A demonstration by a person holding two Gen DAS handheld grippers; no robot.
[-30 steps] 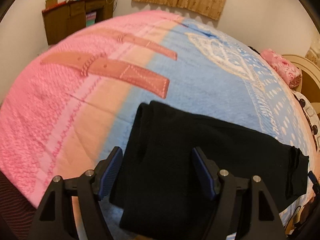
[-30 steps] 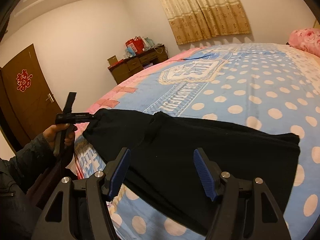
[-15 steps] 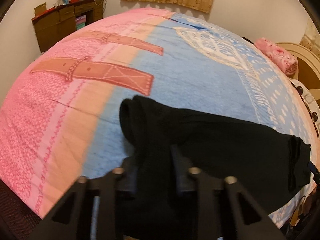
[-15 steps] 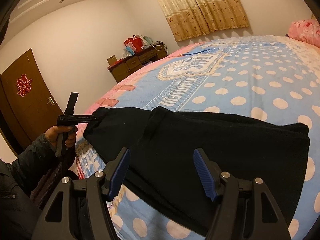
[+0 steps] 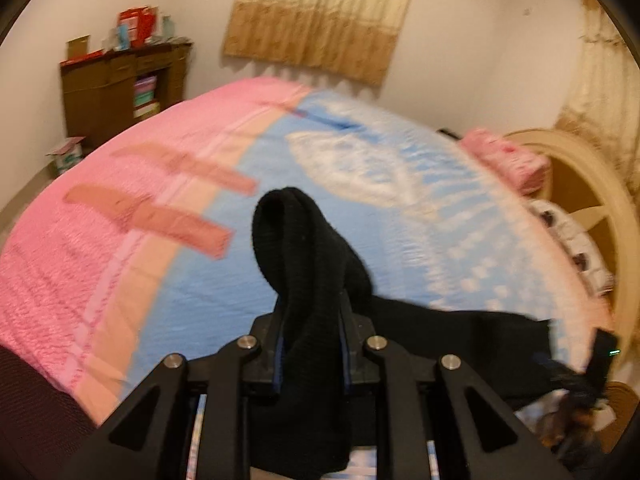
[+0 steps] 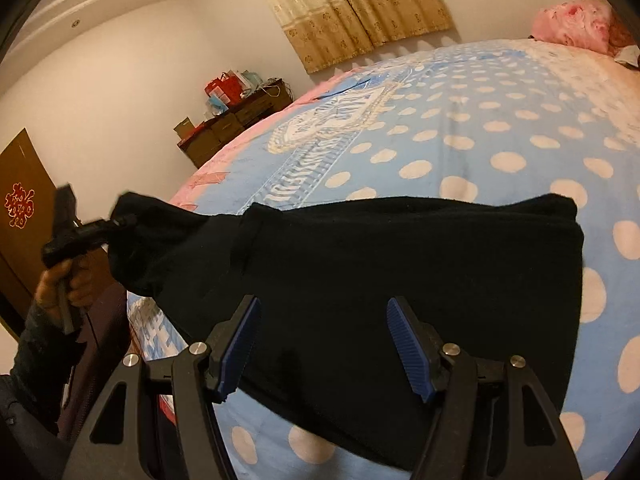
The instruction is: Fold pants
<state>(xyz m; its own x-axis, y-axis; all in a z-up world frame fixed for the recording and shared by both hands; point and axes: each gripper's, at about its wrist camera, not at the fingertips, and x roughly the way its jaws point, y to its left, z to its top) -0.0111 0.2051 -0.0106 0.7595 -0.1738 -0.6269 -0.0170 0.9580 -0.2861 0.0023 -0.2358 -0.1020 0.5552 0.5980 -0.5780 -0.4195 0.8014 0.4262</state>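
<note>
While one end of the black pants (image 5: 316, 264) is pinched and raised, the rest of the garment is left spread on the bed (image 6: 460, 152). Nearest in the left wrist view, the left gripper (image 5: 312, 344) is seen with its jaws drawn narrow onto a bunched loop of the dark fabric, which stands up past the fingertips and hangs down between them. In the right wrist view, the right gripper (image 6: 322, 336) is held with its jaws wide apart and nothing between them, poised just above the near edge of the cloth; whether the blue pads (image 6: 404, 344) touch the fabric cannot be told. Beyond them the pants are stretched across the blue polka-dot bedspread, flat at the right end and lifted at the left, where the other gripper and the hand (image 6: 68, 280) holding it are visible.

Several faults may be expected from here. Because only a thick bunch is gripped, some layers could slip free as the end is carried over, and an uneven fold would result. Since the right end is not pinned, the whole garment could be dragged along the bedspread instead of being doubled over. The near edge lies close to the side of the bed, so a pull toward the person could draw it over the side.

Farther off, a pink pillow (image 6: 576, 20) is seen at the head of the bed, a brown cabinet (image 5: 120, 92) against the wall, and curtains (image 6: 360, 12) behind.
</note>
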